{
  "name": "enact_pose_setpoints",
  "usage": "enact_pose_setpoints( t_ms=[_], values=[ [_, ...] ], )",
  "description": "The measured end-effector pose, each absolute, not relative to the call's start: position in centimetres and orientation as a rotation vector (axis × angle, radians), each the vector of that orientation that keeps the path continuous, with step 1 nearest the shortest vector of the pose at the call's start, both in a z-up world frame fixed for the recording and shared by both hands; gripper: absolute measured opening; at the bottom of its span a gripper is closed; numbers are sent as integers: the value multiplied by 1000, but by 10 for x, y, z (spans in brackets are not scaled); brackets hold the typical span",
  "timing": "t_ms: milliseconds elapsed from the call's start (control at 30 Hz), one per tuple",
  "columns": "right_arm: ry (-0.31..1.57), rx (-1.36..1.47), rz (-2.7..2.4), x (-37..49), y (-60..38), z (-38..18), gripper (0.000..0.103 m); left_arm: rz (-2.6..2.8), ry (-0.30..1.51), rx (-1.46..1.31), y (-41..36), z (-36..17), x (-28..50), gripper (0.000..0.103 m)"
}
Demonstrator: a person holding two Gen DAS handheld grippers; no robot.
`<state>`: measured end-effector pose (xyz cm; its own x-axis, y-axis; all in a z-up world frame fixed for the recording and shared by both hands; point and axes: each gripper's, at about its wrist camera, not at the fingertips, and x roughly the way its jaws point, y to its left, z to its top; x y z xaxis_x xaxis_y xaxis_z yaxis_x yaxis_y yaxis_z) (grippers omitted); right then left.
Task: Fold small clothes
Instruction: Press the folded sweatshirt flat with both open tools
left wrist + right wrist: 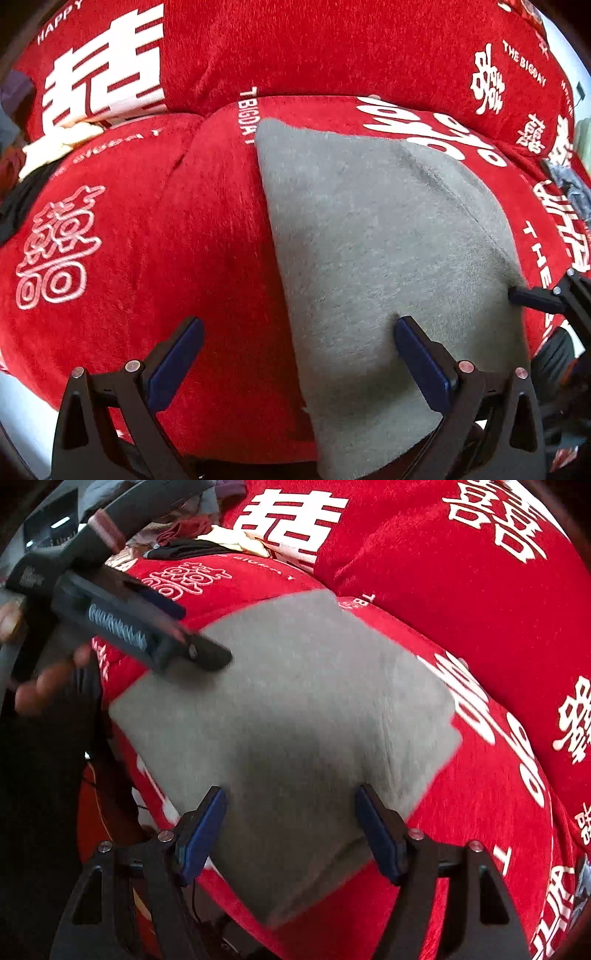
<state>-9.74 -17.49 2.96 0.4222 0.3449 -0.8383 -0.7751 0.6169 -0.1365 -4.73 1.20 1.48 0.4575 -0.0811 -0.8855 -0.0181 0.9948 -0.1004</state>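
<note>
**Grey cloth between both claws, right one nearer**

Folded grey knit garment (280, 716) lies flat on the red printed plush sofa cushion (122, 236). Right gripper (291, 830) is spread wide, straddling its near corner, holding nothing. Left gripper (299, 354) is wide too, empty, over the cloth's left edge. Long axis runs away from the left claw. Right looks better placed to pinch.

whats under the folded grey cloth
The folded grey cloth lies flat on the red cushion cover with white lettering, which shows on all sides of it. Anything between cloth and cover is hidden. Both grippers are open over it.
</note>
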Motion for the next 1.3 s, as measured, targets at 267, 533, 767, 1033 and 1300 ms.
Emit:
enact_pose_setpoints(
  t_ms=[267, 533, 767, 1033, 1300],
  values=[
    [946, -563, 645, -114, -210, 27, 79, 9, 1061, -6, 8, 30, -68, 103],
    [748, -575, 706, -97, -170, 80, 79, 52, 1022, 70, 7, 40, -76, 103],
    [807, -612, 733, -52, -131, 57, 79, 71, 1035, 82, 5, 33, -71, 103],
    [834, -549, 703, -57, -171, 31, 82, 61, 1052, 74, 7, 22, -68, 103],
    [864, -568, 629, -60, -188, 30, 82, 72, 1062, 104, 3, 15, -62, 103]
  ],
)
